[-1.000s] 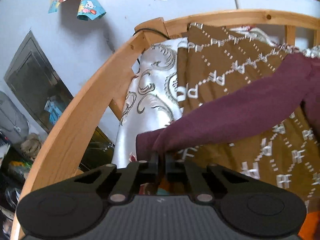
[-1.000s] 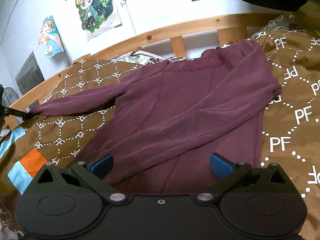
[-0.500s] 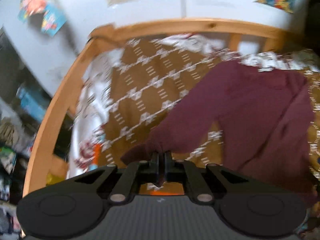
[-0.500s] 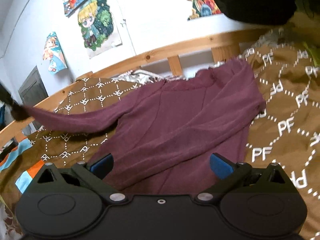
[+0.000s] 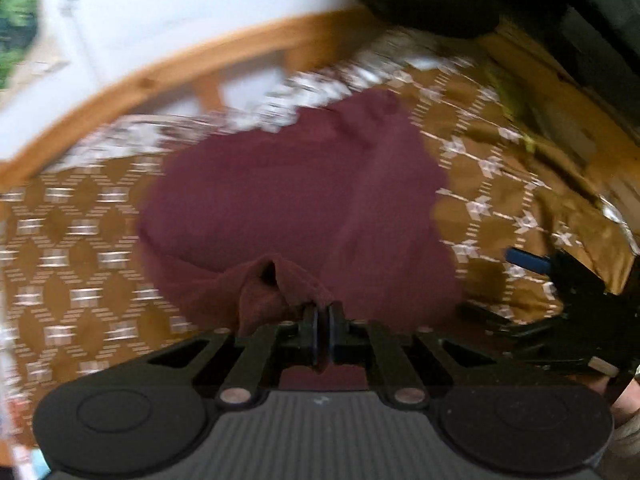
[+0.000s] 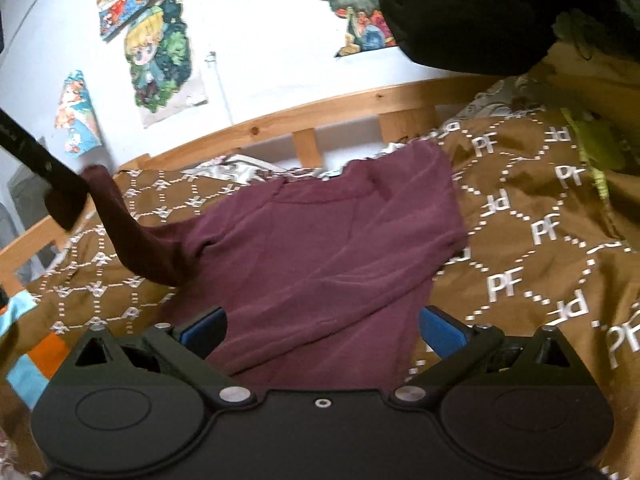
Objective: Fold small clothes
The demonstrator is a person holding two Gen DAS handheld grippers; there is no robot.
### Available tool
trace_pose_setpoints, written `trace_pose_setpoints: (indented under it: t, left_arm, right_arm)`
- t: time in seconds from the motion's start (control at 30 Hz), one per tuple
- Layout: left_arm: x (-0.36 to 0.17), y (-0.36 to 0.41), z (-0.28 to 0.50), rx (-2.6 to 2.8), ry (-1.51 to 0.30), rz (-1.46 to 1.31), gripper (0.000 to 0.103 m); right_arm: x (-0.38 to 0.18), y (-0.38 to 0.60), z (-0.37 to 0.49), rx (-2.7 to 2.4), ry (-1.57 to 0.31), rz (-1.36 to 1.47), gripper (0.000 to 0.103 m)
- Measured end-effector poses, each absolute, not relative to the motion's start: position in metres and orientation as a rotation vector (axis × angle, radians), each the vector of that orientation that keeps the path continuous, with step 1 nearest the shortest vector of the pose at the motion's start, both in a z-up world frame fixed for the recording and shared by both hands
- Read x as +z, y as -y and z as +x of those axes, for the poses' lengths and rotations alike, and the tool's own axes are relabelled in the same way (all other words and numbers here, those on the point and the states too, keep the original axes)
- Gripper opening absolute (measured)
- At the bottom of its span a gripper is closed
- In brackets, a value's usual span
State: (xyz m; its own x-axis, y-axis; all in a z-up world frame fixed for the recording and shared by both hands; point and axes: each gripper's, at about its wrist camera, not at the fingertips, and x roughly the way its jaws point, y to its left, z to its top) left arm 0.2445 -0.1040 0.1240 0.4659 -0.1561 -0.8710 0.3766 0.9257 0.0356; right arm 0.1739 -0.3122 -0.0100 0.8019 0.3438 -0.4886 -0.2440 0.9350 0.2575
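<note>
A maroon long-sleeved top [image 6: 328, 248] lies spread on a brown patterned bedspread [image 6: 532, 232]. My left gripper [image 5: 322, 320] is shut on the cuff of its sleeve [image 5: 272, 288], lifted and carried over the top's body [image 5: 296, 204]. From the right wrist view the left gripper [image 6: 66, 200] shows at the far left, holding that raised sleeve [image 6: 120, 228] above the bed. My right gripper [image 6: 322, 326] stands open, its blue pads [image 6: 438, 328] either side of the top's lower hem, nothing pinched. It also shows in the left wrist view as the right gripper [image 5: 560, 308] at the right edge.
A wooden bed rail [image 6: 328, 112] runs along the back, with posters [image 6: 160, 56] on the white wall. A dark garment [image 6: 472, 12] hangs at the upper right. A yellow-green item [image 6: 596, 148] lies on the bedspread at right. An orange and blue patch [image 6: 36, 356] shows at the left.
My left gripper has swung right from the bed's left edge, carrying the sleeve cuff up and over the top's body. The right gripper rose slightly and stayed open.
</note>
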Motion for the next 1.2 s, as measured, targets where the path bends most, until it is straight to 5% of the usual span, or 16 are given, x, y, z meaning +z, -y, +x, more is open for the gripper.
trace_pose_setpoints:
  t: [0.47,0.6,0.73,0.83,1.2]
  left_arm:
    - [0.007,0.161,0.247,-0.369,-1.006,0.25,0.013]
    - [0.004,0.161,0.237,-0.387,-0.991,0.211,0.062]
    - [0.01,0.143,0.224,-0.433,-0.928,0.131,0.086]
    - [0.017,0.118,0.216,-0.425,-0.887,0.072,0.095]
    - [0.023,0.019,0.209,-0.223,-0.857,-0.038,0.1]
  right_arm:
    - [-0.033,0.369,0.193,0.079,-0.579,0.23,0.102]
    - [-0.038,0.365,0.194,0.08,-0.592,0.226,0.102]
    - [-0.039,0.362,0.194,0.085,-0.599,0.23,0.102]
    - [-0.04,0.359,0.193,0.094,-0.602,0.22,0.102]
    - [-0.054,0.314,0.192,0.275,-0.616,0.182,0.102]
